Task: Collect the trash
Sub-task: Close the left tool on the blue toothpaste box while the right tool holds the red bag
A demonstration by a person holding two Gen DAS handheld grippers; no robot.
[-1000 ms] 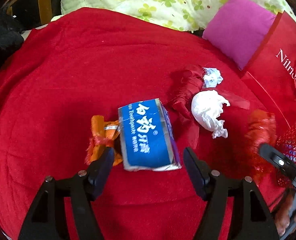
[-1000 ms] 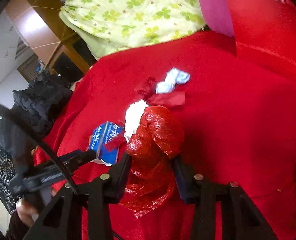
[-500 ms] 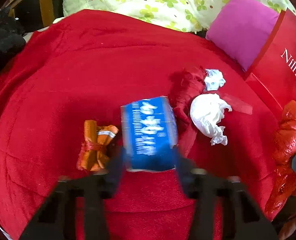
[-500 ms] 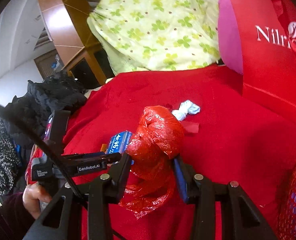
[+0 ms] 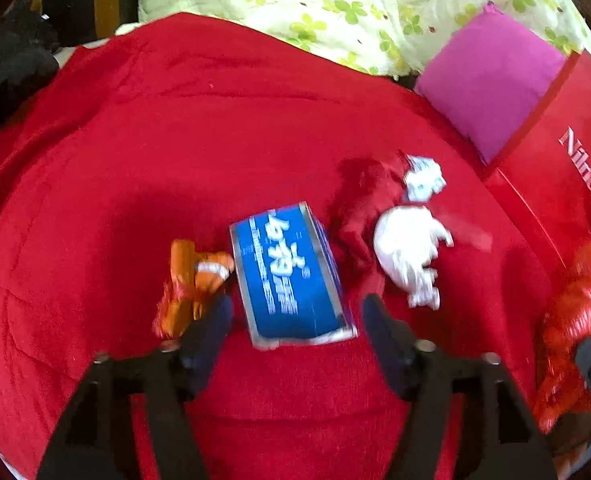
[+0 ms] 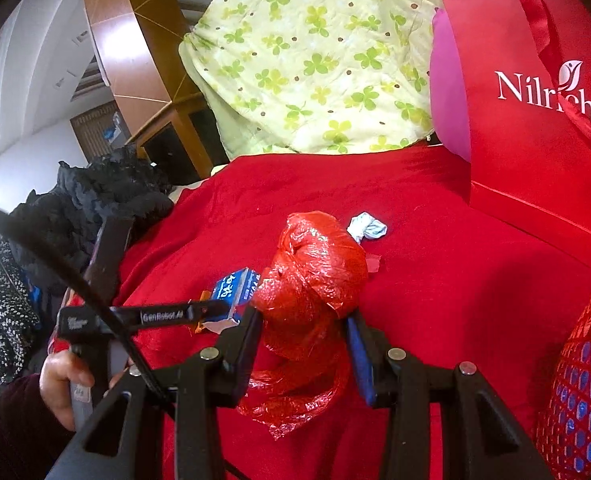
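Observation:
A blue toothpaste box (image 5: 287, 272) lies on the red blanket (image 5: 175, 140). Its near end sits between the fingers of my left gripper (image 5: 295, 316), whose jaws are opening, and there is a gap on both sides. An orange wrapper (image 5: 191, 280) lies just left of the box. To the right are a white tissue wad (image 5: 407, 248), a dark red scrap (image 5: 367, 200) and a small blue-white paper ball (image 5: 423, 178). My right gripper (image 6: 303, 318) is shut on a crumpled red plastic bag (image 6: 315, 272), held above the blanket. The bag (image 5: 575, 312) also shows at the left wrist view's right edge.
A tall red gift bag (image 6: 535, 100) stands at the right, with a pink cushion (image 5: 491, 80) behind it. A green floral quilt (image 6: 315, 60) lies at the back. A red mesh bag (image 6: 575, 400) is at the near right and black clothing (image 6: 95, 200) at the left. A hand (image 6: 63, 376) holds the left gripper.
The left jaws drew in toward the blue box half a second ago and have spread apart again. The right gripper has risen and tilted up with the red bag in it.

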